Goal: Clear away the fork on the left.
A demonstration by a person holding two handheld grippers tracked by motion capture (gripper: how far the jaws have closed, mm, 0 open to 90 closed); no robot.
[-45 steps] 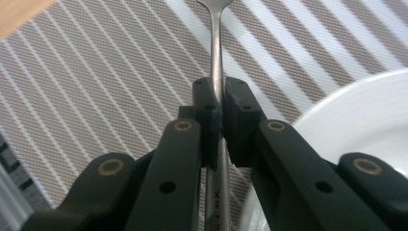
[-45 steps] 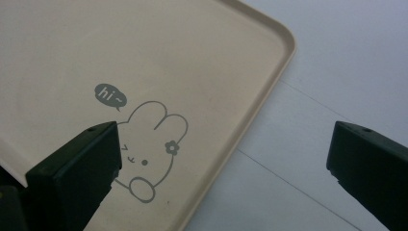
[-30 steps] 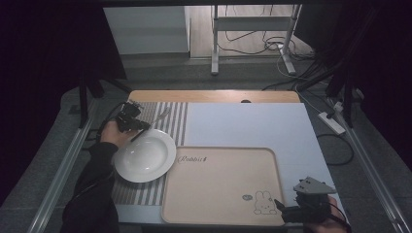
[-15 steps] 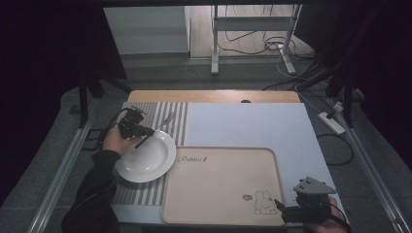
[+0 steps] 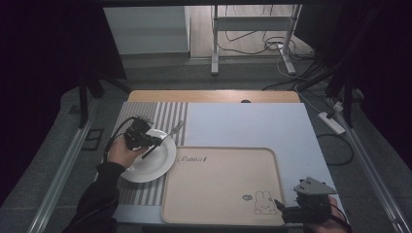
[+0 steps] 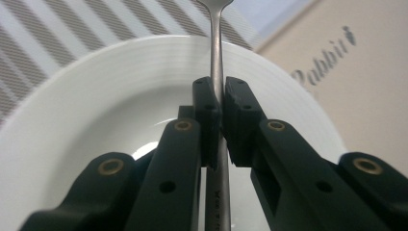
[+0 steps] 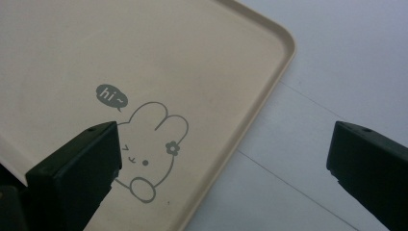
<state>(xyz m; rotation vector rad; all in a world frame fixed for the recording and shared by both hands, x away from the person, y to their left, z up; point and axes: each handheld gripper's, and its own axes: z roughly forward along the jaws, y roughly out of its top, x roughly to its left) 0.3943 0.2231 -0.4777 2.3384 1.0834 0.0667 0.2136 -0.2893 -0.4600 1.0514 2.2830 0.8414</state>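
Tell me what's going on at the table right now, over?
Left gripper shut on fork, held over white plate. Right gripper open, idle above beige tray's near-right corner. Nothing in the way.

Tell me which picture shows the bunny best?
The right gripper view: the bunny is big and sharp on the tray, saying "hi~". The high view shows the bunny tiny; the left gripper view catches just a bare tray corner.

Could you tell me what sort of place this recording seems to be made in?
Probably a lab or studio set up as a dining table: a plate, fork and tray lie on mats, with dark curtains around and loose cables on the floor behind.
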